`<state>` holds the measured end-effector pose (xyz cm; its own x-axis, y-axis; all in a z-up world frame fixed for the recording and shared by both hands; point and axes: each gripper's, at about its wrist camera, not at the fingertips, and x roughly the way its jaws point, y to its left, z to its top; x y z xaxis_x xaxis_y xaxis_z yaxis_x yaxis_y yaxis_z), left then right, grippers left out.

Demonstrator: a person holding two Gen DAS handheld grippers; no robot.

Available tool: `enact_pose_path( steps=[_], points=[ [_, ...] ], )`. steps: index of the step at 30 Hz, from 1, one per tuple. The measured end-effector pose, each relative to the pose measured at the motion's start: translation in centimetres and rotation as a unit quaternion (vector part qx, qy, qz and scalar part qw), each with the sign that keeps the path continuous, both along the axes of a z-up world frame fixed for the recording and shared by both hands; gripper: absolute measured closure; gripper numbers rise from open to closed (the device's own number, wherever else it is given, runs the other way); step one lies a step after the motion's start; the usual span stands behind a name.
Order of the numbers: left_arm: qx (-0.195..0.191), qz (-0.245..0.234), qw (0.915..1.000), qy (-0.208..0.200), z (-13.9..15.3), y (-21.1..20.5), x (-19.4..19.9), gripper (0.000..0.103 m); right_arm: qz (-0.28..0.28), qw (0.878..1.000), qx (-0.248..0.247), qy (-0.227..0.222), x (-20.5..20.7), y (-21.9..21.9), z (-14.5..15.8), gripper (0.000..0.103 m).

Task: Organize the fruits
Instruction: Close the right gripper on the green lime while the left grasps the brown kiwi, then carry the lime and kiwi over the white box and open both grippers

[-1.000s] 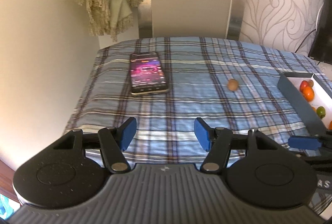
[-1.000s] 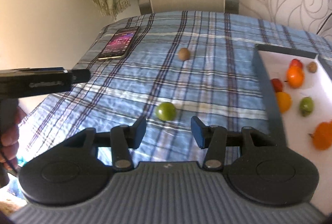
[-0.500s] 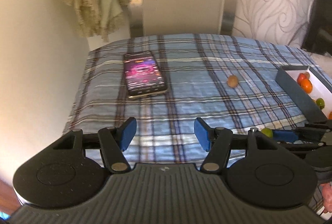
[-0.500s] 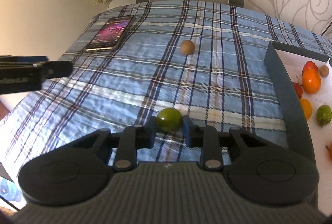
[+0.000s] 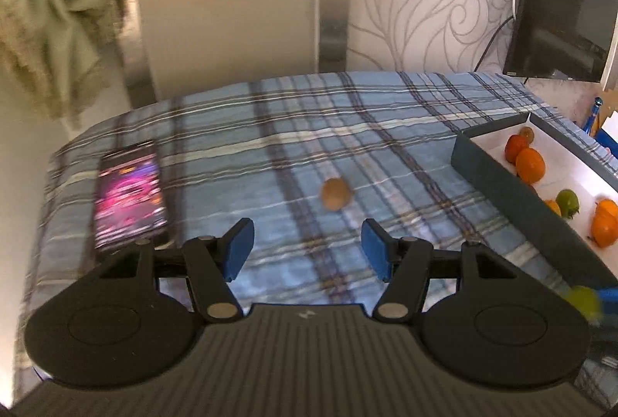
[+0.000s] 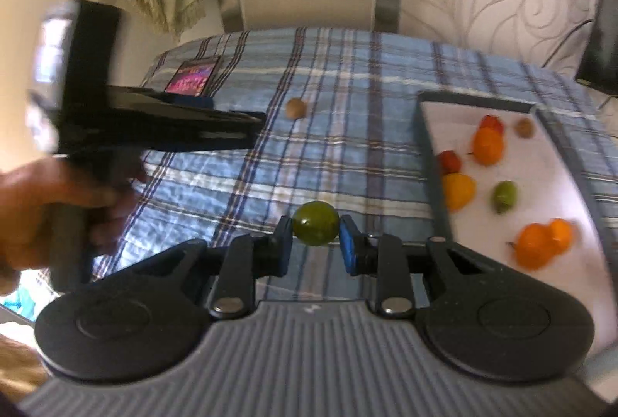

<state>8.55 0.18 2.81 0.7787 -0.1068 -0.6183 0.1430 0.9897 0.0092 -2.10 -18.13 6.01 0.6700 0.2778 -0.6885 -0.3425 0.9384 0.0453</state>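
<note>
Your right gripper [image 6: 315,241] has its fingers [image 6: 284,243] clamped on the green fruit [image 6: 315,227]; they have just been closing, and both blue pads press its sides, holding it clear of the plaid cloth [image 6: 347,77]. Your left gripper [image 5: 307,247] has its fingers [image 5: 240,247] about half spread with nothing between them. Just beyond that gap, a brown fruit [image 5: 337,193] lies alone on the cloth. To the right, near your held fruit, the dark-walled tray [image 6: 432,162] holds orange, red, green and brown fruits on its white floor. A lit phone [image 5: 129,193] lies far left on the cloth. Your left hand [image 6: 34,208] grips its handle.
</note>
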Motion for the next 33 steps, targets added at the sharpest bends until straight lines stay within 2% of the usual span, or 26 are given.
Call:
enact_pose_path(
  steps=[4,8,11,12,15,18,20,25,33],
  points=[
    [0.004,-0.005,1.0000,-0.003,-0.8,-1.5,2.7,0.038,-0.024,1.000,-0.004,-0.011,-1.5,-1.3,1.8,0.074],
    [0.001,-0.005,1.0000,0.006,-1.7,-2.2,4.9,0.049,-0.040,0.999,-0.018,-0.029,-3.1,-1.8,3.3,0.074],
    [-0.005,0.001,0.9995,0.030,-3.0,-2.2,6.5,0.057,-0.053,0.998,-0.022,-0.035,-4.1,-2.1,4.4,0.074],
    [-0.013,0.006,0.9991,0.039,-3.3,-1.9,6.7,0.059,-0.057,0.997,-0.023,-0.037,-4.3,-2.1,4.7,0.074],
    [-0.014,0.011,0.9994,0.029,-3.6,-1.8,6.7,0.062,-0.064,0.997,-0.030,-0.040,-5.0,-2.2,5.4,0.074],
    [-0.023,0.017,0.9992,0.027,-3.6,-1.7,6.6,0.068,-0.068,0.996,-0.036,-0.036,-5.2,-2.3,5.7,0.074],
    [-0.031,0.022,0.9989,0.027,-3.6,-1.7,6.5,0.076,-0.065,0.997,-0.035,-0.035,-5.3,-2.5,5.9,0.074],
    [-0.043,0.050,0.9974,0.030,-3.3,-1.8,5.4,0.077,-0.038,0.998,-0.030,-0.041,-5.5,-3.8,5.6,0.074],
    [-0.026,0.113,0.9928,0.028,-3.1,-3.8,2.1,0.077,-0.006,0.999,-0.003,-0.043,-5.4,-9.5,4.0,0.074]
  ],
)
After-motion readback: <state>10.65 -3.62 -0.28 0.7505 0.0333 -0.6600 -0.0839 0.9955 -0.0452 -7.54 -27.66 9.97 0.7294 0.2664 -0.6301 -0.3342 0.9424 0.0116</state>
